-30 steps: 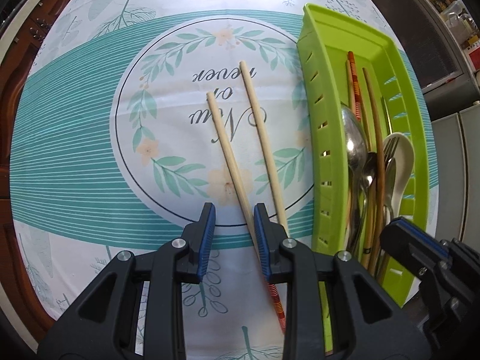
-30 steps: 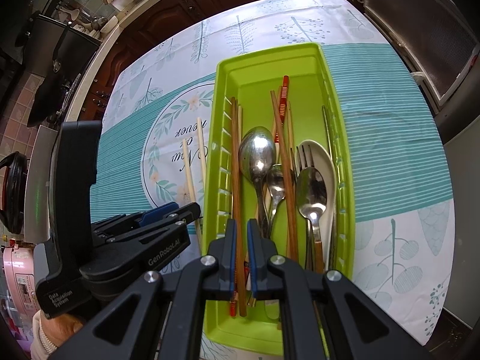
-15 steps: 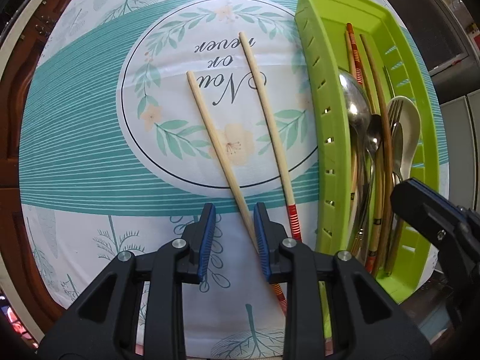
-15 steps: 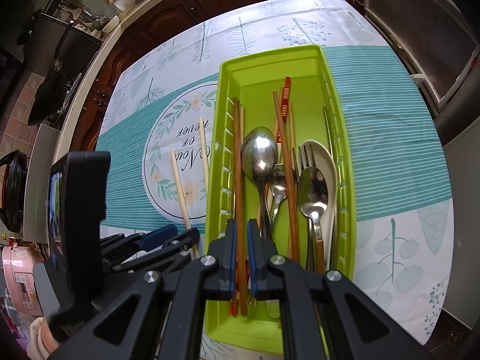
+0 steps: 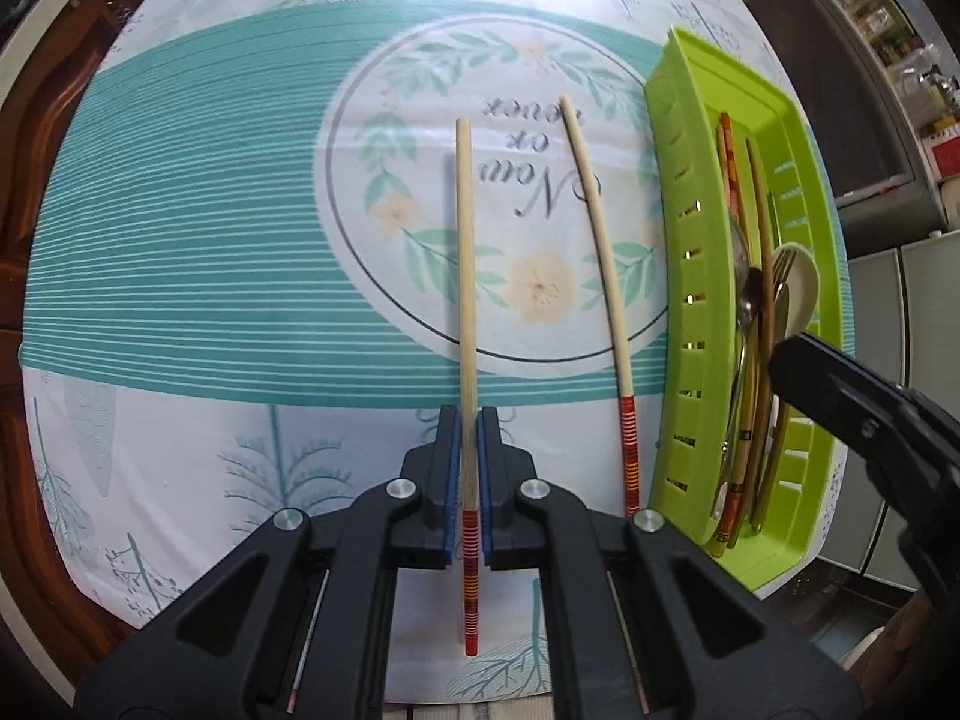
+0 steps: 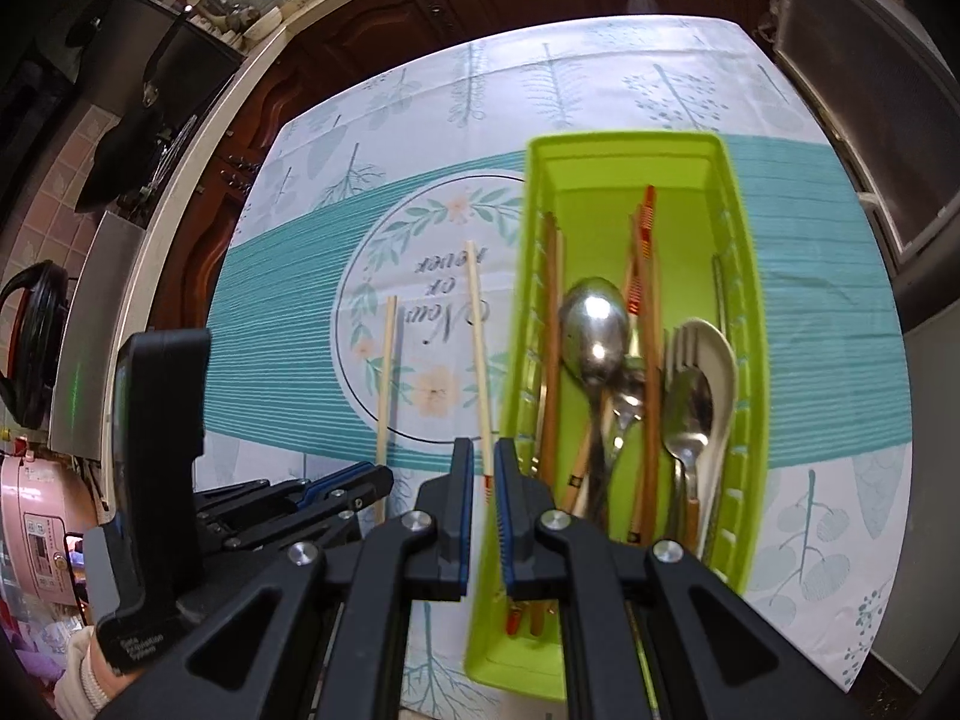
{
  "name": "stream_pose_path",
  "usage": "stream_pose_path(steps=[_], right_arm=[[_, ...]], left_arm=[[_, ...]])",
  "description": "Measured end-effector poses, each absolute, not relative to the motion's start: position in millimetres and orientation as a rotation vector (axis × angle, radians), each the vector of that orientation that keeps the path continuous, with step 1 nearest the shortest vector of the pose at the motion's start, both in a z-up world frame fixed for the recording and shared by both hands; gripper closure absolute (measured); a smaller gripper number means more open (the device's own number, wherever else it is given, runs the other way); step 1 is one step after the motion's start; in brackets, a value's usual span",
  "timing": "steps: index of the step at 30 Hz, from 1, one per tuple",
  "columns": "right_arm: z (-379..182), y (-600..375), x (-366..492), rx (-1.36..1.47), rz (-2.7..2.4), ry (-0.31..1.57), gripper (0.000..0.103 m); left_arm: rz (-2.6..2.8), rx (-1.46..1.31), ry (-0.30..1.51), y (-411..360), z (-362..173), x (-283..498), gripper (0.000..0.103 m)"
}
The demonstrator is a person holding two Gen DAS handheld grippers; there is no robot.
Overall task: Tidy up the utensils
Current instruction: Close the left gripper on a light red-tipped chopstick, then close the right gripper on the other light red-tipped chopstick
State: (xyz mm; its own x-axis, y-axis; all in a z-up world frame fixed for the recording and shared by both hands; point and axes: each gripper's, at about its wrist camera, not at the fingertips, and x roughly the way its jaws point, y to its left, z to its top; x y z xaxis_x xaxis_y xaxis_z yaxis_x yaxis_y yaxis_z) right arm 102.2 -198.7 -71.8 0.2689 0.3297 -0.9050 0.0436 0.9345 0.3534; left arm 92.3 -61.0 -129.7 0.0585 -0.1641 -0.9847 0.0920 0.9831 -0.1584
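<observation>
Since a second ago: left gripper point(image 5: 470, 468) has gone from wide fingers set off to one side of the near chopstick point(image 5: 465, 312) to fingers drawn in against it on both sides; right gripper point(image 6: 483, 510) has swung off the tray's contents toward the other chopstick.
Left fingers: closed on the near chopstick just above its red-striped end, stick running straight out ahead along the fingers.
Right fingers: a narrow gap between the pads, gripping nothing that I can see; the far chopstick point(image 6: 480, 360) lines up with that gap, contact unclear because of blur.
Task things: both loose chopsticks lie on the tablecloth point(image 5: 210, 240) of the counter, beside the green tray point(image 5: 672, 312); spoons, a fork and more chopsticks already lie lengthwise inside it.
Step in hand: lifting the held stick, likely for the tray. Keep the squeeze firm near the striped end, since the long free end will want to droop; raise it level.
Tip for placing: turn the stick parallel to the tray's length before lowering.
Edges: the tray's slotted near wall stands higher than the cloth, so clear it first.
Open room: bare cloth to the left of the held stick; the right gripper crowds the tray side.
</observation>
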Motion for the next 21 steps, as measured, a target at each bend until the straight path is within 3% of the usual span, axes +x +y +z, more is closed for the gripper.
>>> stream_pose_path(steps=[13, 16, 21], right_arm=[[-117, -152, 164, 0.189, 0.102, 1.510, 0.096], [-126, -147, 169, 0.156, 0.068, 1.544, 0.089], [-137, -139, 175, 0.088, 0.006, 1.581, 0.088]], left_arm=[[-0.191, -0.153, 1.492, 0, -120, 117, 0.100], [-0.188, -0.175, 1.501, 9, -124, 120, 0.100], [-0.192, -0.199, 1.501, 17, -133, 137, 0.100]])
